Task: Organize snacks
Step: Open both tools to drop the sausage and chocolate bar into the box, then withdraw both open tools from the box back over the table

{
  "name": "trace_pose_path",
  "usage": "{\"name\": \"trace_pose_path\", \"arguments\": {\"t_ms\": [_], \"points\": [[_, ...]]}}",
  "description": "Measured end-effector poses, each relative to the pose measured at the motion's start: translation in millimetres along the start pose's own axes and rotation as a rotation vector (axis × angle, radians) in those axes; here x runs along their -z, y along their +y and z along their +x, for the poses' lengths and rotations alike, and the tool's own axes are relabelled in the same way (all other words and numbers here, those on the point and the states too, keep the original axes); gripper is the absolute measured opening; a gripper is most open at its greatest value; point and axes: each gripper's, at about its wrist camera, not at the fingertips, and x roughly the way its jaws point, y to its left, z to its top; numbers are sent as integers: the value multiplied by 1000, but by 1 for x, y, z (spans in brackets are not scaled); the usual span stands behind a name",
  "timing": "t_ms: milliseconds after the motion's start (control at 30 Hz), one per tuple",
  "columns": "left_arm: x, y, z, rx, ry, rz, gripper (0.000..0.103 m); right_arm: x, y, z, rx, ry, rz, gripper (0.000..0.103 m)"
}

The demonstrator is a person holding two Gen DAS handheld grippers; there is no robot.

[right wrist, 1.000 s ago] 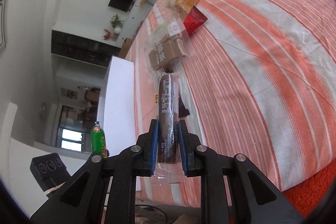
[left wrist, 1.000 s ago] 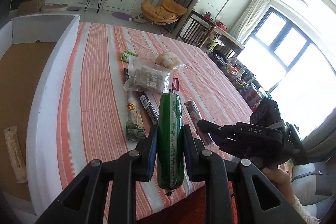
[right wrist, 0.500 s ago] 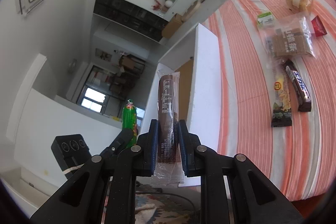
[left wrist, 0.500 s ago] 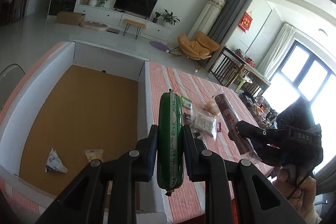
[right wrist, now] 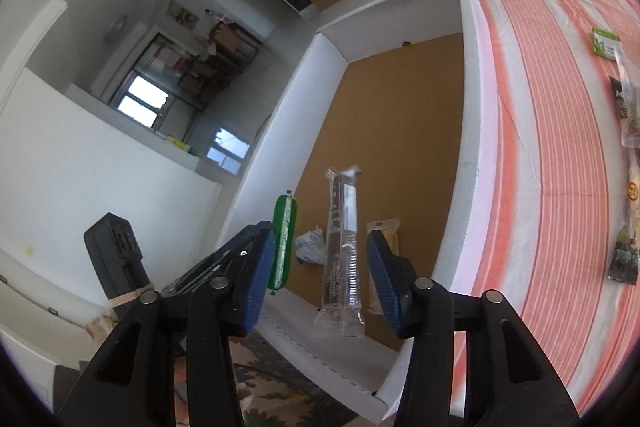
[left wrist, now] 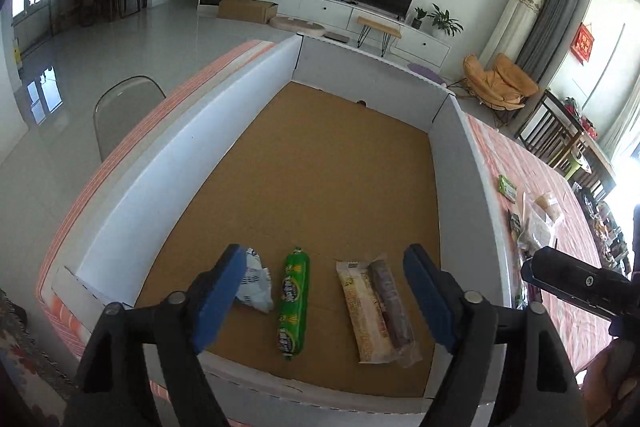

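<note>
A white-walled box with a brown floor fills the left wrist view. At its near end lie a crumpled white packet, a green sausage snack, a beige bar and a brown bar. My left gripper hangs above them, its jaws opening wide and touching nothing. In the right wrist view my right gripper is over the box's near end, jaws opening. The brown bar stands between the pads, free of both. The green snack shows just left of them.
Several more snacks lie on the orange-striped cloth right of the box, among them a green packet and dark bars. A grey chair stands left of the table. The far half of the box floor is bare.
Both grippers swung from the striped cloth to above the box. Each was shut on its snack, and both now stand open, with the green snack and brown bar let go.
</note>
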Motion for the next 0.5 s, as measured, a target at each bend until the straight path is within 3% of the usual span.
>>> {"name": "trace_pose_path", "arguments": {"t_ms": [100,200,367,500], "points": [[4,-18,-6,25,-40,8,96,9,-15,-22,157,-68,-92,65],[6,-47,-11,91,-62,54,96,18,-53,-59,300,-165,-88,73],[30,-131,-29,263,-57,226,97,47,-146,-120,625,-282,55,74],[68,-210,-25,428,51,387,100,71,-217,-155,831,-310,199,74]]}}
